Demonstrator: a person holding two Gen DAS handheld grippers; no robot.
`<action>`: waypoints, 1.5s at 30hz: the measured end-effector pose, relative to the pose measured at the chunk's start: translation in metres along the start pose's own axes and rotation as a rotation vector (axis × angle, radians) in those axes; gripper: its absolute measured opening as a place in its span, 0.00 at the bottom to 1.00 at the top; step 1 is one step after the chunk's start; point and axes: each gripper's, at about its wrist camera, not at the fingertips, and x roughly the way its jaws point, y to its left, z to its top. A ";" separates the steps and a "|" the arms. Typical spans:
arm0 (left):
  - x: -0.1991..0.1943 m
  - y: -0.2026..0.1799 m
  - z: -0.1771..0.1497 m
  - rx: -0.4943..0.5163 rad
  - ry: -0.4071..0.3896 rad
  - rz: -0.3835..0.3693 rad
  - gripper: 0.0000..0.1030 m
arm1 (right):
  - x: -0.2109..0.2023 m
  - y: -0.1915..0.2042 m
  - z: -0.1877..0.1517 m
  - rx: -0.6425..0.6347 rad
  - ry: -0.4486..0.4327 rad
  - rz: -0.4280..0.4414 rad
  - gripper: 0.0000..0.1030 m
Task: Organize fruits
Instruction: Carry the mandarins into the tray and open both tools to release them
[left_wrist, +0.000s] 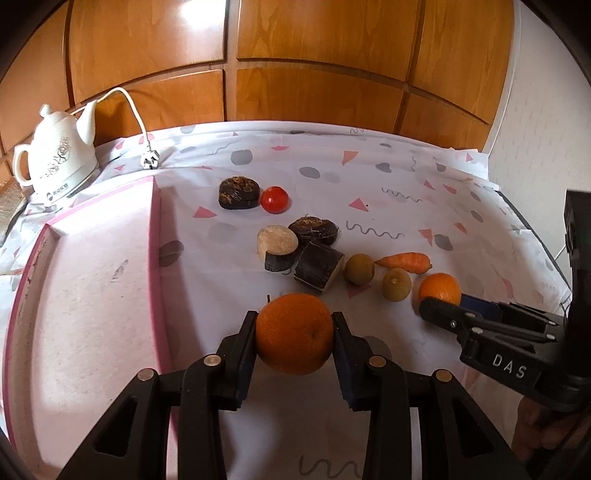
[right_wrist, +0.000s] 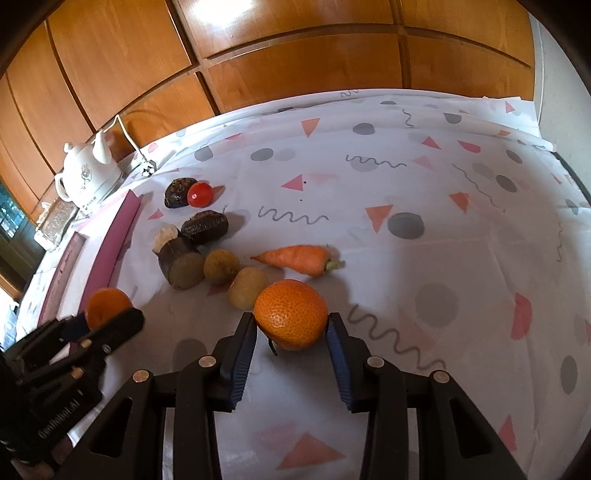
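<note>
While each gripper's jaws pinch an orange at its widest girth, left gripper (left_wrist: 294, 325) at 6 o'clock beside the pink tray (left_wrist: 92, 277), right gripper (right_wrist: 291, 326) likewise; firm, light, roll-prone fruit.

Patterned tablecloth (left_wrist: 388, 177) covers the table; pink tray (left_wrist: 92, 295), kettle (left_wrist: 61, 162), produce atop.

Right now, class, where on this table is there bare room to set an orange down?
Free: the pink tray, left of the left orange, and the cloth right of the carrot. Crowded: between tomato and right orange.
</note>
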 end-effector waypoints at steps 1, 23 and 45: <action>-0.003 0.001 0.000 -0.002 -0.006 0.000 0.37 | -0.001 0.000 -0.002 -0.005 -0.001 -0.007 0.38; -0.050 0.058 0.001 -0.163 -0.094 0.134 0.37 | -0.023 0.057 -0.004 -0.180 -0.049 0.039 0.38; -0.059 0.141 -0.021 -0.336 -0.092 0.321 0.38 | -0.015 0.166 0.006 -0.400 -0.030 0.226 0.38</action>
